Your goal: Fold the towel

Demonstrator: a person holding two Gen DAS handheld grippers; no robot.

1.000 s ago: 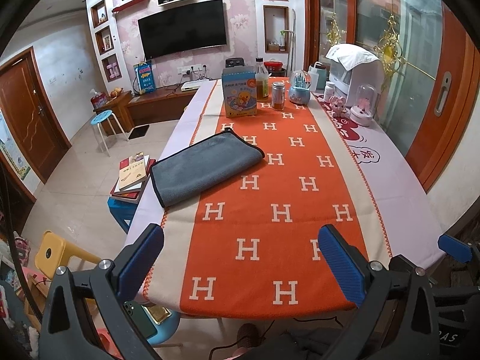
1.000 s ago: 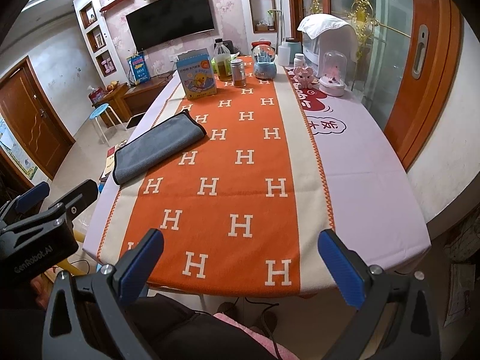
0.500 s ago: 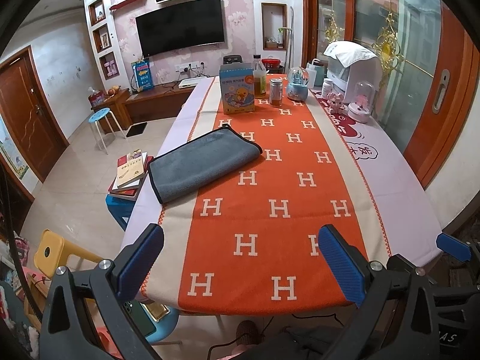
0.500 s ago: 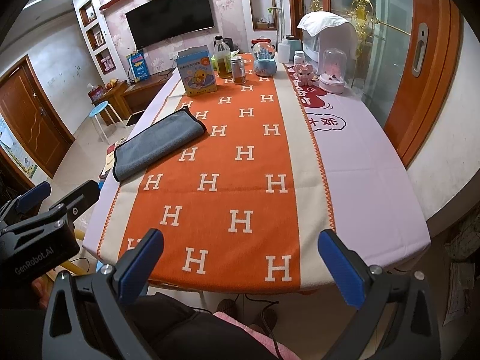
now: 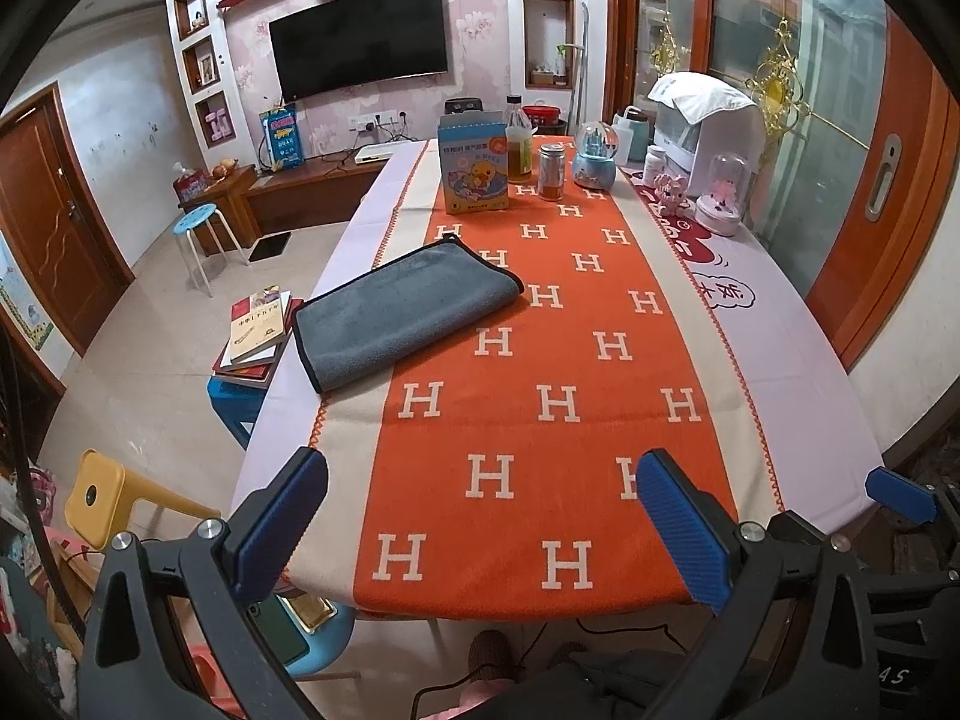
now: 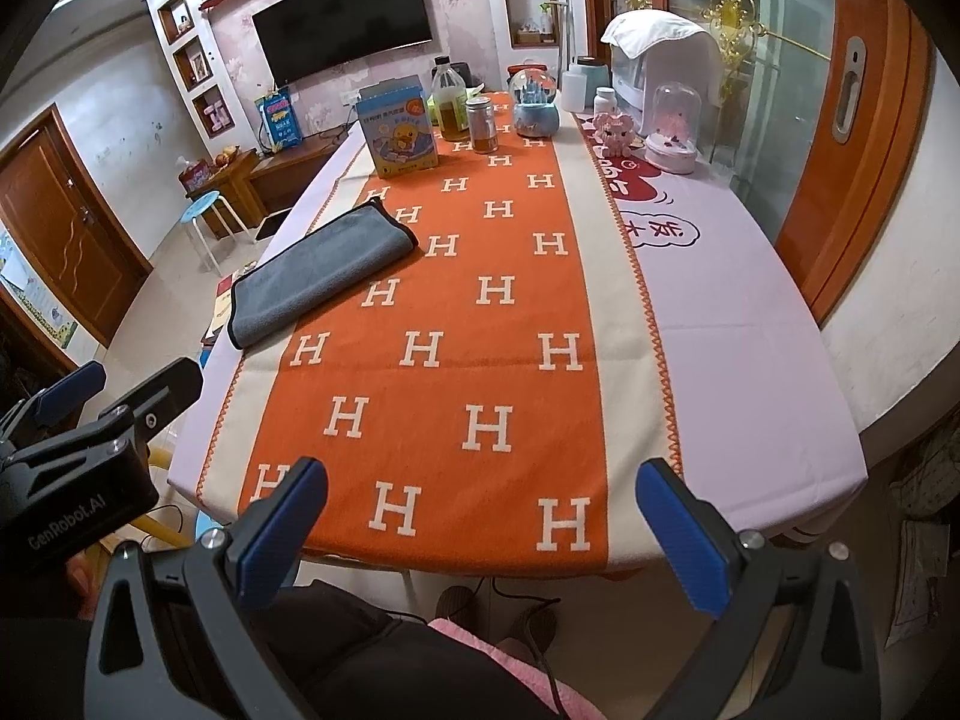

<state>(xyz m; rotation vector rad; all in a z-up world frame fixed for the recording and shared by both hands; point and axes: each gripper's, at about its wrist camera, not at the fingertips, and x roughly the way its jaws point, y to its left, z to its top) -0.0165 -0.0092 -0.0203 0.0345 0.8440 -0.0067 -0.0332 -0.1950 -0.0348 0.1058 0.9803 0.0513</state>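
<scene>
The grey towel (image 5: pixel 408 312) lies at about ten o'clock in both wrist views, already doubled over into a flat oblong with its fold toward the middle of the counter (image 5: pixel 798 360) and its outer end at the counter's left edge, above a stack of books (image 5: pixel 258 330) on a blue stool. By its look the folding is done or nearly so; at most one more fold could remain. Left gripper (image 5: pixel 480 516) and right gripper (image 6: pixel 480 522) hang off the near edge at six o'clock, jaws wide apart and empty, well apart from the towel. The orange runner (image 6: pixel 456 324) between is bare; a box (image 5: pixel 474 162), bottles and ornaments crowd twelve o'clock.
</scene>
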